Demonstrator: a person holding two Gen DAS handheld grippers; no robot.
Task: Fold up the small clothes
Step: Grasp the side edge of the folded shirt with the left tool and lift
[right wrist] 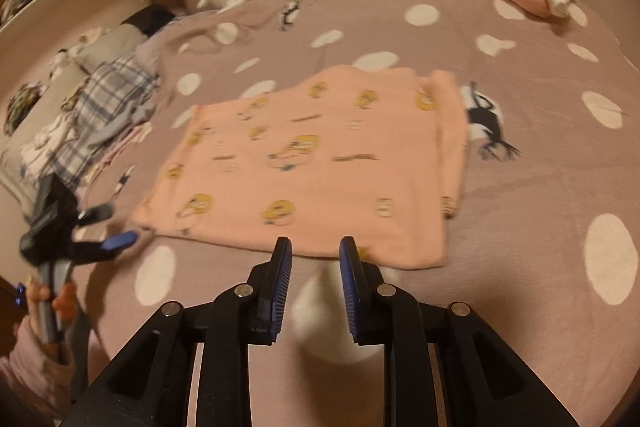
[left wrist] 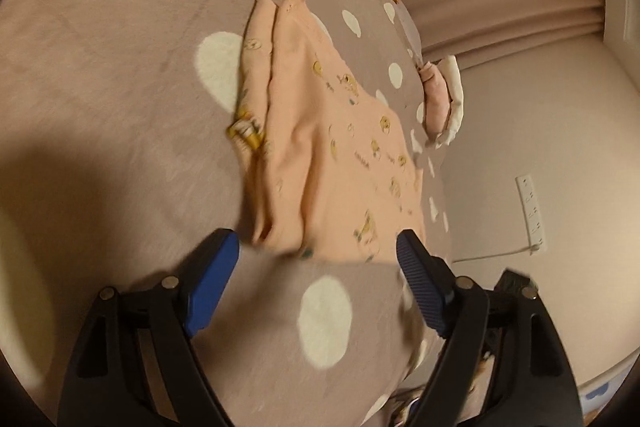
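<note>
While a peach printed garment [right wrist: 304, 163] lies partly folded and flat on the polka-dot bedspread [right wrist: 540, 147], one side already turned over along its edge, both grippers hang just short of the garment's near hem with nothing between their fingers. The right gripper [right wrist: 312, 251] has its fingers a little apart above that hem, and the left gripper [left wrist: 318, 247], seen by the garment's near left corner, has its fingers spread wide. A pinch that catches only the top layer, or snags the bedspread beneath, would likely drag the garment and undo the fold.
</note>
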